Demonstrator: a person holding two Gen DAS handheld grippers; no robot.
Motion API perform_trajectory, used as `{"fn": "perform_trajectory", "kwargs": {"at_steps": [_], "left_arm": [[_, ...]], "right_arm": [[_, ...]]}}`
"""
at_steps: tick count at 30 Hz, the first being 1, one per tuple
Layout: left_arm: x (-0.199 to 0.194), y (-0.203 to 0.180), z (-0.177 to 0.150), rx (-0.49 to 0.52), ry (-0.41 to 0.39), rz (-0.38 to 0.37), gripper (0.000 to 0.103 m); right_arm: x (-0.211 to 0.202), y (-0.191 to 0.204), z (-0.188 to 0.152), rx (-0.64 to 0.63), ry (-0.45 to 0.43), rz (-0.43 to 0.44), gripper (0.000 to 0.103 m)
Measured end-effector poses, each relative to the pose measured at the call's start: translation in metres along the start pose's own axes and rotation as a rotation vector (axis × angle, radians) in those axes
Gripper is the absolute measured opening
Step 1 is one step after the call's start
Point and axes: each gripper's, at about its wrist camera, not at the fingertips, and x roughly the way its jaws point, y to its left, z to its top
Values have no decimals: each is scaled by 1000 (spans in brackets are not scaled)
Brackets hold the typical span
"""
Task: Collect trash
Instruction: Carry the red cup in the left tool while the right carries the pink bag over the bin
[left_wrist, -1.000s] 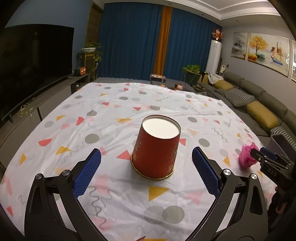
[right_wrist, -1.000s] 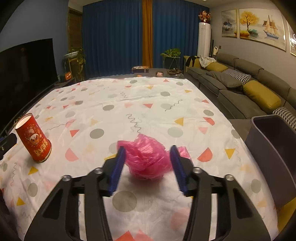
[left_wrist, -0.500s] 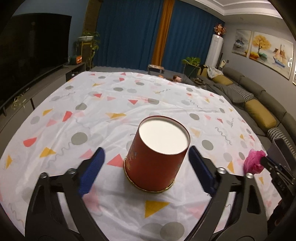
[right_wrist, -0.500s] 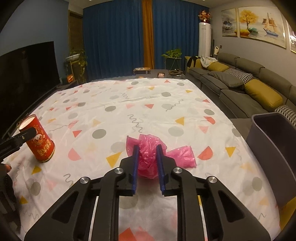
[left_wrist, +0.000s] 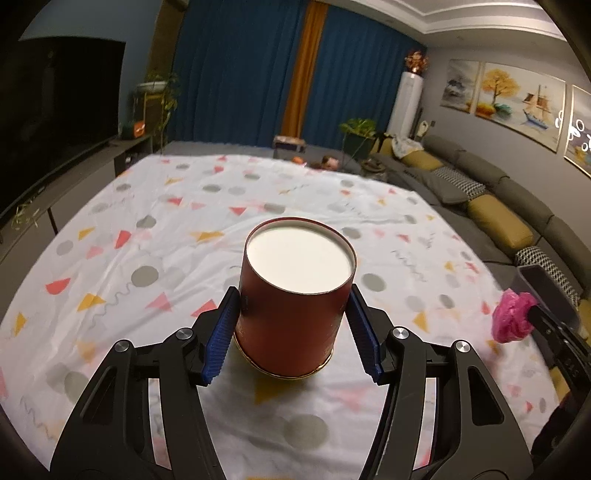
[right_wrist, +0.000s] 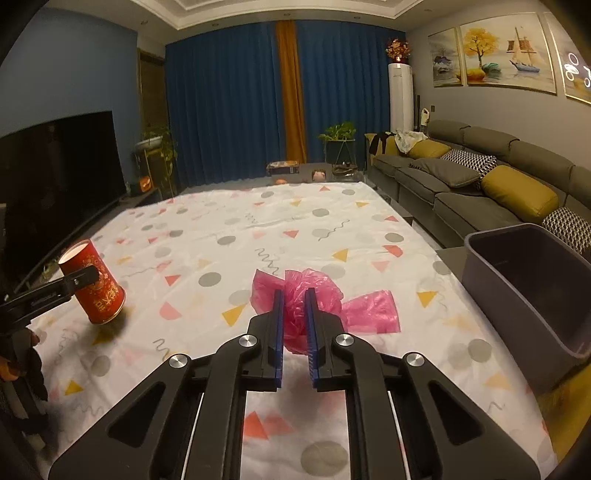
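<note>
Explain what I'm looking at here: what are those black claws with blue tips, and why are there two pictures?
No robot is involved: a person holds a two-finger gripper in each hand, each carrying a camera that looks along its fingers. One picture comes from the left gripper, which has just been closing on an upside-down red paper cup, now tilted off the patterned tablecloth. The other comes from the right gripper, which has just closed on a crumpled pink plastic bag. A grey bin sits at the table's right edge, likely where this trash is headed.
</note>
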Motion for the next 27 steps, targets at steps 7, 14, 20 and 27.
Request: {"fn": "perform_trajectory", "kwargs": {"at_steps": [7, 14, 20, 27], "left_arm": [[-37, -29, -8, 22, -34, -54, 57], [-59, -51, -14, 47, -48, -92, 57], [-67, -71, -17, 78, -54, -120, 57], [-68, -99, -17, 115, -60, -163, 57]], "right_arm": [[-27, -11, 0, 23, -38, 5, 8], [-48, -17, -1, 32, -70, 16, 7], [-58, -21, 0, 34, -91, 18, 7], [-71, -32, 4, 35, -124, 9, 7]]}}
